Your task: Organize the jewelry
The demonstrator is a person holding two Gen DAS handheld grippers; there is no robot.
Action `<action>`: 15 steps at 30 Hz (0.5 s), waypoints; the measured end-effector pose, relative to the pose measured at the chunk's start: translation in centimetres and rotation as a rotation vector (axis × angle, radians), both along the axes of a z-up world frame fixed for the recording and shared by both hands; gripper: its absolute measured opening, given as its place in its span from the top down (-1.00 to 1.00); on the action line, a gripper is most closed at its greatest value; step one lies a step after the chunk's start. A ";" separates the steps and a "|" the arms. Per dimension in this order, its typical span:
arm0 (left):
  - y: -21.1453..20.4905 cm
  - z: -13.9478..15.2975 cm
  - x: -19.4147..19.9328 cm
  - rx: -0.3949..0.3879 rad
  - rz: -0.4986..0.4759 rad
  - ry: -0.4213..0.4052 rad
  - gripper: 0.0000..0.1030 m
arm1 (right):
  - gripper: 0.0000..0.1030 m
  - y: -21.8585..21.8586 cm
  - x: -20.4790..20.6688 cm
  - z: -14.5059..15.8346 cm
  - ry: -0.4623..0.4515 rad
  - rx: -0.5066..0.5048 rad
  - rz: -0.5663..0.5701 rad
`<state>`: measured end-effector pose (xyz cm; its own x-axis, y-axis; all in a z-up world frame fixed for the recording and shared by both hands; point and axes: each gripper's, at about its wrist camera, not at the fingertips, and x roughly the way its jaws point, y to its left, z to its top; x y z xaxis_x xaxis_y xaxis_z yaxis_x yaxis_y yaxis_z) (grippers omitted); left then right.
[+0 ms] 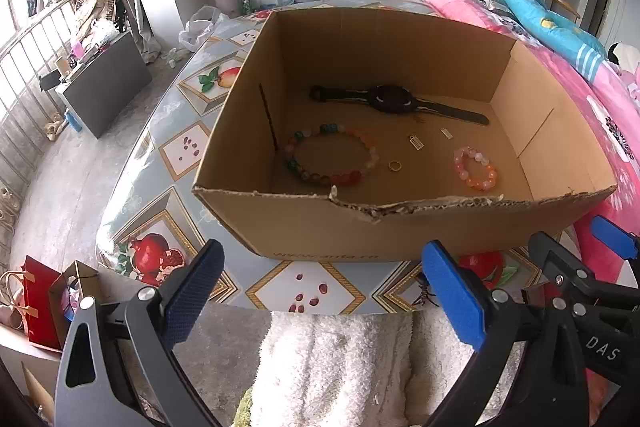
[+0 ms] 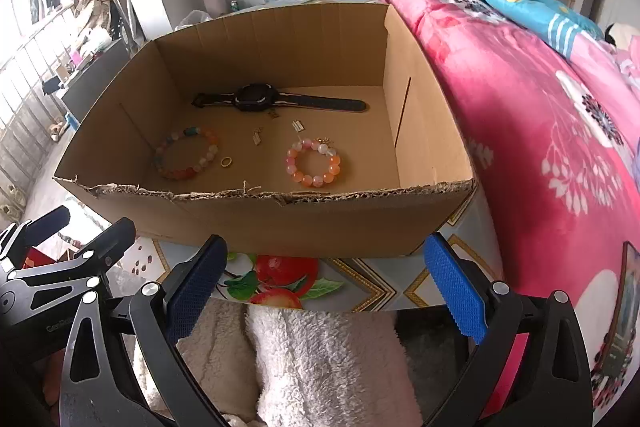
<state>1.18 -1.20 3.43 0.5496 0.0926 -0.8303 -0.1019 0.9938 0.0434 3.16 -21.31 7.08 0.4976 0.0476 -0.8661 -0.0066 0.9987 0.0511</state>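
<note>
A: How are the two grippers held?

B: The left gripper (image 1: 324,291) is seen with its blue-padded fingers spread wide apart and nothing between them. The right gripper (image 2: 326,291) is likewise spread, and nothing is gripped. Both are held just short of the torn near wall of the cardboard box (image 1: 320,227), above a white fleecy fabric (image 1: 332,359).

A: Where is the jewelry found?

B: All of it lies on the box floor. A black wristwatch (image 1: 394,99) is laid out flat toward the far wall. A multicoloured bead bracelet (image 1: 332,155) is seen at the left, near a slit in the left wall. A gold ring (image 1: 395,165) lies just beside that bracelet, to its right. A pink and orange bead bracelet (image 1: 476,169) rests further right, well apart from the first. Two small metal charms (image 1: 414,140) are scattered between the watch and the bracelets.

A: And the box itself?

B: It is set on a table covered with a fruit-patterned tablecloth (image 1: 176,151), and a pink floral quilt (image 2: 520,87) is pressed against its right side.
</note>
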 end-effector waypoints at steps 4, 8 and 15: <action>0.0 0.0 0.1 0.000 0.001 0.001 -0.89 | -0.84 0.2 -0.1 0.0 -0.005 -0.005 -0.004; 0.0 -0.1 0.1 -0.001 0.000 0.003 -0.89 | -0.84 0.2 -0.1 0.0 -0.006 -0.006 -0.008; 0.1 -0.1 0.1 -0.001 0.001 0.001 -0.89 | -0.84 0.0 0.0 0.0 -0.005 -0.007 -0.008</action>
<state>1.27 -1.14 3.36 0.5484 0.0919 -0.8311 -0.1027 0.9938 0.0421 3.17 -21.27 7.09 0.5021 0.0377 -0.8640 0.0010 0.9990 0.0442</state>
